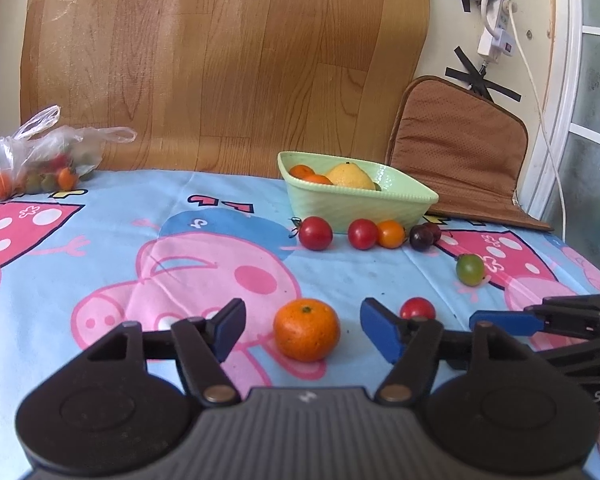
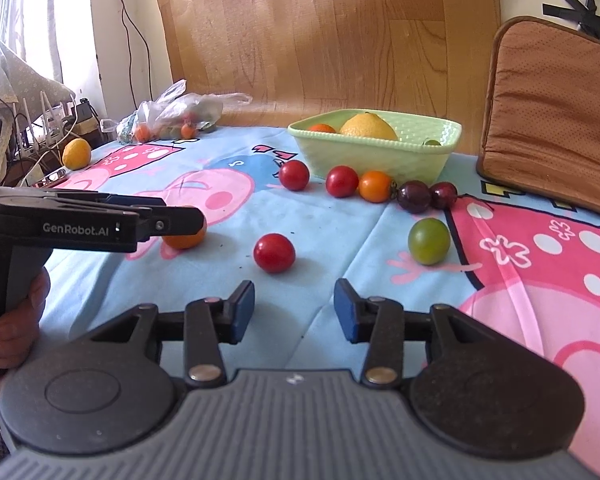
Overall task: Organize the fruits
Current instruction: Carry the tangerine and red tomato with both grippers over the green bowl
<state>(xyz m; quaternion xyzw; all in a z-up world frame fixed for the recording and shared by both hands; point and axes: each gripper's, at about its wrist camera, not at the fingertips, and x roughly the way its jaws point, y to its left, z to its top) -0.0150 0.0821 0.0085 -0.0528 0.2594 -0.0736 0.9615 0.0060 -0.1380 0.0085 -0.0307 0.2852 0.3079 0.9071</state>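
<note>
A tangerine (image 1: 306,329) lies on the cartoon tablecloth between the fingers of my open left gripper (image 1: 302,330); the pads stand apart from it. It also shows in the right wrist view (image 2: 185,238), half hidden behind the left gripper (image 2: 180,216). My right gripper (image 2: 294,312) is open and empty, just short of a red tomato (image 2: 274,253). A green tomato (image 2: 429,241) lies to its right. A green basket (image 2: 380,152) at the back holds a lemon (image 2: 368,126) and tangerines. A row of red, orange and dark tomatoes (image 2: 342,181) lies in front of it.
A plastic bag of fruit (image 2: 172,120) lies at the back left, and a lemon (image 2: 76,154) at the table's left edge. A brown cushion (image 2: 552,112) leans at the back right. A wood-pattern sheet covers the wall behind.
</note>
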